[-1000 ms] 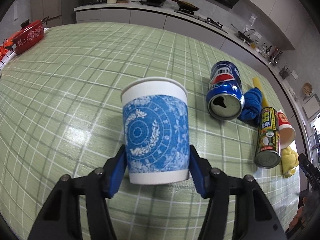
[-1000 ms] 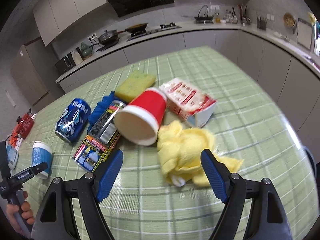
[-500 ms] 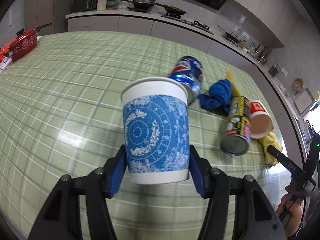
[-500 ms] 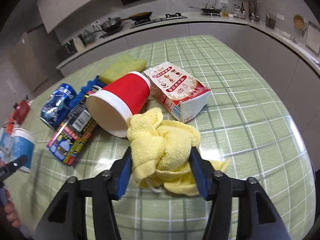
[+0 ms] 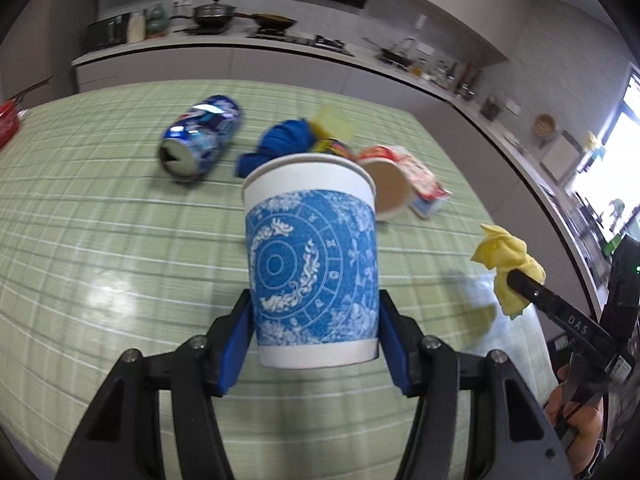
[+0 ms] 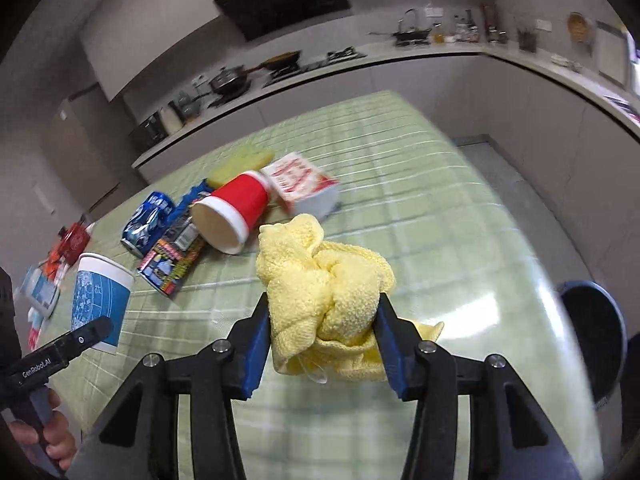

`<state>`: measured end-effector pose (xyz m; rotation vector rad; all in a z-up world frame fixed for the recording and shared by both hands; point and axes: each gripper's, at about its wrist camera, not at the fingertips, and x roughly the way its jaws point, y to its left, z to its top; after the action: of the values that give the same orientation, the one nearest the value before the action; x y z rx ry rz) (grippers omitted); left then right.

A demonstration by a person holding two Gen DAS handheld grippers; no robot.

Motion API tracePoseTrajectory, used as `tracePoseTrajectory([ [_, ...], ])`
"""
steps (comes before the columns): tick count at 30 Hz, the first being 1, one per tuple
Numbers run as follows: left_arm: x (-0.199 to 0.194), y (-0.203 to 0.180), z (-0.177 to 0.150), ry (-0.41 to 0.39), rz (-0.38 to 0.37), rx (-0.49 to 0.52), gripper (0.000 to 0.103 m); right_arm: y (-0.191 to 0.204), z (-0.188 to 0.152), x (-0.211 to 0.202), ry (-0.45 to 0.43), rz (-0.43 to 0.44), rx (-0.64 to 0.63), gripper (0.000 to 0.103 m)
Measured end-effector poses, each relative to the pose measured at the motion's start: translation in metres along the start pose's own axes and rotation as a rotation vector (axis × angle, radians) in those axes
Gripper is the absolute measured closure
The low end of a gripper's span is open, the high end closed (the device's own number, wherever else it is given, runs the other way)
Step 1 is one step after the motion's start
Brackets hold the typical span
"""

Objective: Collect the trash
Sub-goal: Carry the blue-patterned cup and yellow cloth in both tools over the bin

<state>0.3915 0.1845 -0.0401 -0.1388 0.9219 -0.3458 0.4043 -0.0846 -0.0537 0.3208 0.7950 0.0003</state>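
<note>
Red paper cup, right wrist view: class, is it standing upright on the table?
No, the red paper cup lies on its side on the green checked table, its open mouth facing the camera.

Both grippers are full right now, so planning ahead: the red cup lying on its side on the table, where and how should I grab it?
Probably take the red cup across its red body, just behind the white rim, coming down from above. It lies on its side with the mouth toward the camera. The spray can and carton crowd its flanks, so a side approach looks blocked.
</note>
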Motion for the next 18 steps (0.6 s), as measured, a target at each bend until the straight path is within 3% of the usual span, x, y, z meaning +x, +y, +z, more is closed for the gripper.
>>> tracePoseTrajectory([
  [4,0.006,-0.035,-0.013,0.02,-0.07,0.041,0.044,-0.023,-0.016,-0.028,0.002,-0.04,0.05,0.052],
  [10,0.007,-0.09,-0.033,0.053,-0.107,0.082,0.044,-0.057,-0.036,-0.075,-0.008,-0.094,0.059,0.052],
  [18,0.013,-0.197,-0.053,0.014,-0.139,0.149,0.044,-0.155,-0.043,-0.128,-0.07,-0.078,0.077,0.052],
])
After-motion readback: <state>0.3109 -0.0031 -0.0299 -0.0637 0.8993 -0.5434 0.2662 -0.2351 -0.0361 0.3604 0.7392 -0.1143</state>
